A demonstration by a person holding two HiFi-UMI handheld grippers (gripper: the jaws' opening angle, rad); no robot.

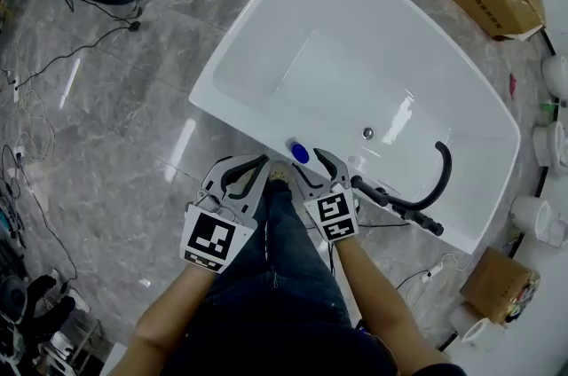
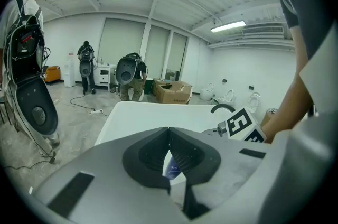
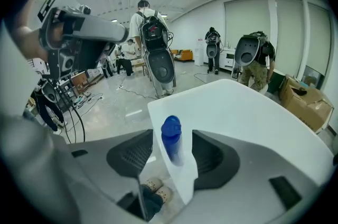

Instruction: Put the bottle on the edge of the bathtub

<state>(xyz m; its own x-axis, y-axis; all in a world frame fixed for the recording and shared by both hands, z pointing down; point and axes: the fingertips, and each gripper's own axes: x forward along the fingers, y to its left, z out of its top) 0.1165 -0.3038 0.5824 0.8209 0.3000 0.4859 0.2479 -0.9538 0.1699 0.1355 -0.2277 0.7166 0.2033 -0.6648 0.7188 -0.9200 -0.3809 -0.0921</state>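
Bottle [image 3: 171, 141], blue top, stands upright between the jaws of my right gripper [image 1: 308, 166]. Jaws are spread wide, pads clear of it on both sides, nothing gripped. It sits on the rim of the bathtub [image 3: 237, 106], at the near corner, straight ahead of the pads. Looks placed; what's left is backing out.

Risk: the gaps on either side of the bottle are slim. Any sideways drift or roll as I pull back and a pad clips it, and it tips into the tub or off the outer side onto the floor [image 1: 133, 99]. Tall thing on a glossy rim, so it likely won't forgive a nudge. Straight back along the jaw line seems safest.

Right gripper pitched well down, right forearm [image 1: 373, 294] reaching forward. Left gripper [image 1: 262, 161] sits just beside the right one, tips pressed together, empty, aimed at the same corner at a shallower tilt. Dark hose [image 1: 444, 161] lies farther off on the right gripper's right, along the rim.
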